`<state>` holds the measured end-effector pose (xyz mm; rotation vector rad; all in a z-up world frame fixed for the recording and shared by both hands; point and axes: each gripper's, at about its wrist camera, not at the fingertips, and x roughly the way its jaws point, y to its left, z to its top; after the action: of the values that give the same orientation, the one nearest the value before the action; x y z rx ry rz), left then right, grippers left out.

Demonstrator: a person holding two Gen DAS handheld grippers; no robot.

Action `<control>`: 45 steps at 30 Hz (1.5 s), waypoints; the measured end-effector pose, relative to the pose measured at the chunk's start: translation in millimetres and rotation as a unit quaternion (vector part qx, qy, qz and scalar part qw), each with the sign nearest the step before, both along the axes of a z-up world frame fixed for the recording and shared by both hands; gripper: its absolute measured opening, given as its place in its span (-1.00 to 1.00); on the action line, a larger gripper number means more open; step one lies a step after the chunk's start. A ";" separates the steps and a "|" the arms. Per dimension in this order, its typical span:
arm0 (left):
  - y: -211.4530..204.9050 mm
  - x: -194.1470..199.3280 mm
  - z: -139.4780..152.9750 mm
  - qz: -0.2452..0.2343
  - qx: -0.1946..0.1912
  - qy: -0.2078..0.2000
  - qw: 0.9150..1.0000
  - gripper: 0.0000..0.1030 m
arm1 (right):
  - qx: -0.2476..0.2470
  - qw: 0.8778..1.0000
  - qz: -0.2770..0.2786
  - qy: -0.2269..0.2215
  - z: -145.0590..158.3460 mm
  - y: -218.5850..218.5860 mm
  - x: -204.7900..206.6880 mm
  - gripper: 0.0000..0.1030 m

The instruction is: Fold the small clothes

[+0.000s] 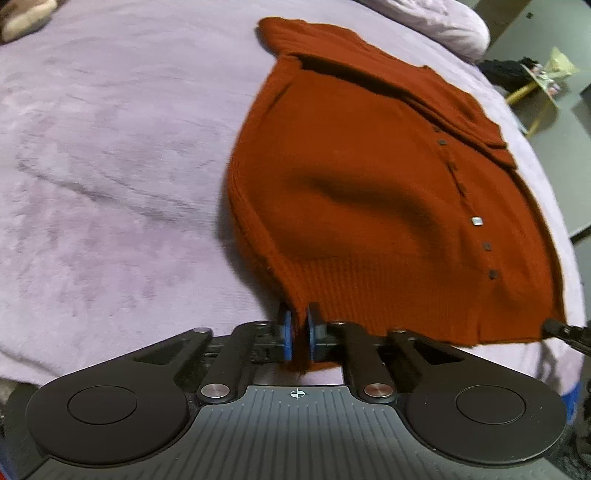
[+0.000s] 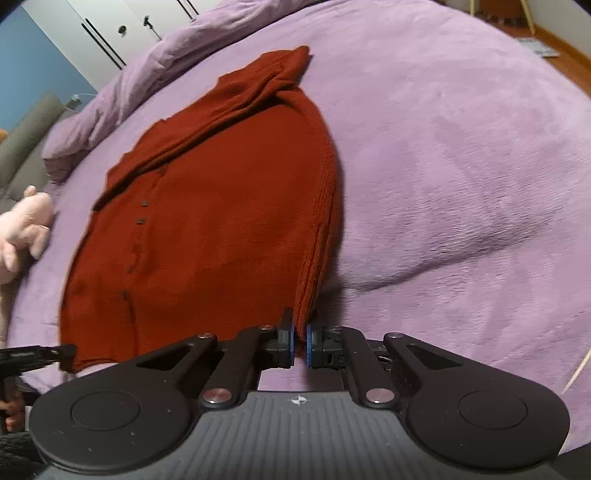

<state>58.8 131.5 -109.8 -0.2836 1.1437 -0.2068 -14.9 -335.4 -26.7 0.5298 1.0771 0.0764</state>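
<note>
A rust-red knitted cardigan [image 1: 369, 177] with a row of small buttons lies spread on the purple blanket [image 1: 110, 166], sleeves folded across its far end. My left gripper [image 1: 299, 317] is shut on the ribbed hem's left corner; red knit shows between its blue pads [image 1: 287, 332]. In the right wrist view the same cardigan [image 2: 221, 229] lies left of centre, and my right gripper [image 2: 301, 328] is shut on the hem's right corner, the folded edge running up from its pads. The right gripper's tip [image 1: 561, 330] shows at the left view's right edge, the left gripper's tip [image 2: 44, 354] at the right view's left edge.
A pink plush toy [image 2: 26, 229] lies on the blanket [image 2: 461, 166] left of the cardigan. A purple pillow [image 2: 110, 96] and a white wardrobe [image 2: 110, 33] stand beyond. Past the bed edge are a floor and a small stand with clutter [image 1: 546, 74].
</note>
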 end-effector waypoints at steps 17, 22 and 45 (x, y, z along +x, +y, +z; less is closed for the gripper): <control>4.1 103.9 60.4 0.103 0.027 -0.143 0.984 -0.83 | -0.029 0.991 -0.070 -0.112 32.3 -6.7 117.4 -0.88; 12.6 105.4 51.0 0.067 0.037 -0.158 0.985 -0.27 | -0.110 0.984 -0.003 -0.137 31.6 0.9 116.9 -0.43; -26.0 140.9 9.6 -0.108 0.091 -0.104 0.985 -0.33 | -0.180 0.969 0.143 -0.094 -5.0 17.7 151.2 -0.27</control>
<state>199.6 105.5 -100.1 0.0237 0.9777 -0.3133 136.3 -317.7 -31.7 0.0367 0.9462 0.1765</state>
